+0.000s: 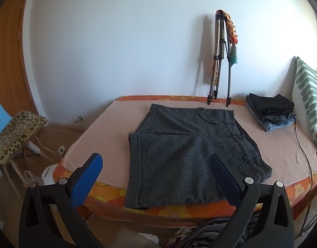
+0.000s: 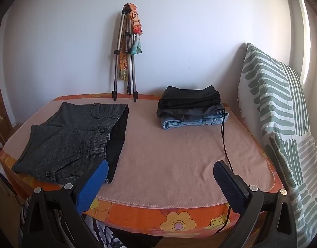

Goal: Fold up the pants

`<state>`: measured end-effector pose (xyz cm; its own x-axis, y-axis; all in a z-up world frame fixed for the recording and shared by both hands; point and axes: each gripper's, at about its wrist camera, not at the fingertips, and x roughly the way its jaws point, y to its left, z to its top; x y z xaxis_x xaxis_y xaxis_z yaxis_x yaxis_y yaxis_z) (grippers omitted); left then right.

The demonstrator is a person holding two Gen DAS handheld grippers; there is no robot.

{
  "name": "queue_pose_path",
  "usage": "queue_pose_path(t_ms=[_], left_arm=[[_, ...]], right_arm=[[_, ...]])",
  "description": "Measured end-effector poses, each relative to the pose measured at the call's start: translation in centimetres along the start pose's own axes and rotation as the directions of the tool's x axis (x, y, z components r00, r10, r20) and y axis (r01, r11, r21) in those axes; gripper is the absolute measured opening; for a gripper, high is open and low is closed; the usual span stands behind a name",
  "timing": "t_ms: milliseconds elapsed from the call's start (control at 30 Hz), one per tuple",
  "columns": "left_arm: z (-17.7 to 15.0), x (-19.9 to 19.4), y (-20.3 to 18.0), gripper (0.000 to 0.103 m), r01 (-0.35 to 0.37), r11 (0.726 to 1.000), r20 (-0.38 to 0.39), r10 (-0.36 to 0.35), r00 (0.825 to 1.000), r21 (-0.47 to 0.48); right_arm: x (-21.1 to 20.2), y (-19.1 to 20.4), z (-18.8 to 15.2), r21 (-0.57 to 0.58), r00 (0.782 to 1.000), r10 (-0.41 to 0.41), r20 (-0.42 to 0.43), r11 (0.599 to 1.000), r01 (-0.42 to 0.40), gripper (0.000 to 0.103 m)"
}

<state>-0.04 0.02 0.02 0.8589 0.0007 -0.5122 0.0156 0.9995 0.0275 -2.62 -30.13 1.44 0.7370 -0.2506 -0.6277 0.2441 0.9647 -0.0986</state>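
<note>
Folded grey pants (image 1: 185, 155) lie mid-frame on the bed (image 1: 282, 144), beyond my released left hand-held gripper (image 1: 156, 177); my right hand-held gripper (image 2: 161, 186), also released, sits lower right of them

This is a bedroom in a home: a bed (image 2: 179, 161) with a pink cover and an orange flowered mattress stands against a plain white wall (image 1: 117, 41). A striped pillow (image 2: 278, 107) leans at one end, folded clothes (image 2: 191, 107) are stacked on the cover, and a wooden door (image 1: 7, 62) and a leopard-print stool (image 1: 16, 134) stand beside the bed.
</note>
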Motion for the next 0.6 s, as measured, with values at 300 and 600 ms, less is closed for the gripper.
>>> queue_pose_path(t_ms=[300, 600], left_arm=[[-0.9, 0.0, 0.1, 0.103, 0.004, 1.000, -0.003, -0.004, 1.000, 0.003], [-0.6, 0.7, -0.2, 0.103, -0.003, 1.000, -0.025, 0.003, 1.000, 0.003]], right_arm=[[0.3, -0.3, 0.0, 0.007, 1.000, 0.008, 0.003, 1.000, -0.008, 0.103], [0.6, 0.1, -0.1, 0.001, 1.000, 0.005, -0.014, 1.000, -0.005, 0.103]])
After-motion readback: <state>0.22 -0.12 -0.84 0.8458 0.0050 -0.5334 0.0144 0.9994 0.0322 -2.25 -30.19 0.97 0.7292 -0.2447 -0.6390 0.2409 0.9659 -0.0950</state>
